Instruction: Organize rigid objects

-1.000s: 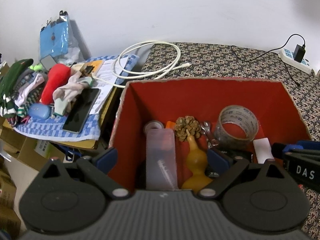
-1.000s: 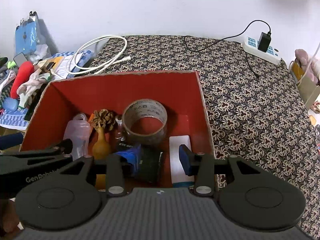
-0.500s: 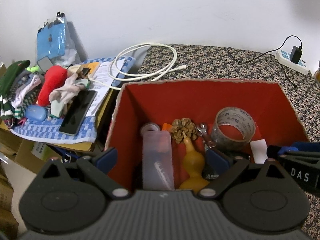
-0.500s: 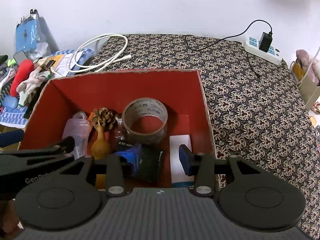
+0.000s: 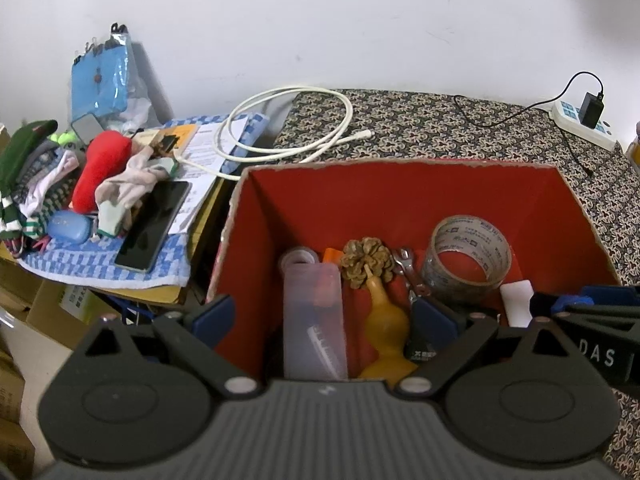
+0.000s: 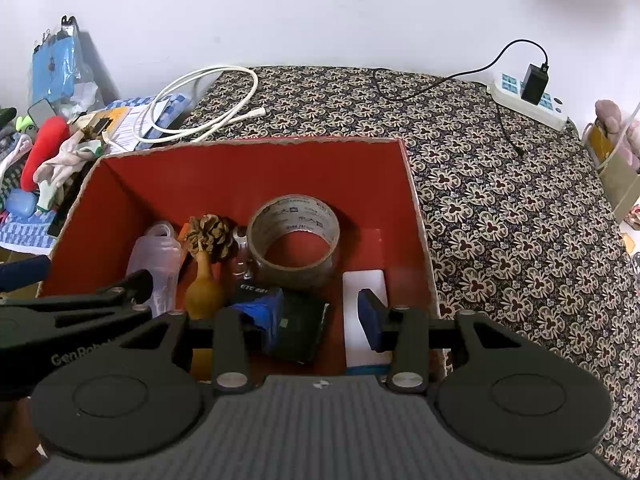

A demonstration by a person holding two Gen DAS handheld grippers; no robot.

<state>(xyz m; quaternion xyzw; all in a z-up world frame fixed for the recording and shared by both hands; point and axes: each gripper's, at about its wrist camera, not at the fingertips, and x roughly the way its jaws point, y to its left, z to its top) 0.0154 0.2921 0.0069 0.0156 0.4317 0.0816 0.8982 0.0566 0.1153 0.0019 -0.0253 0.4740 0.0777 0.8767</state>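
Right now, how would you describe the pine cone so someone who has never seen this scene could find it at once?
Look in the red-lined cardboard box on the patterned cloth. Along its floor, the pine cone sits between the clear plastic bottle and the roll of brown tape, at the top of the yellow gourd. It is the only brown, scaly, rounded thing there.

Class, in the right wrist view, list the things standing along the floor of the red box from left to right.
Clear plastic bottle → yellow gourd → tape roll → white block.
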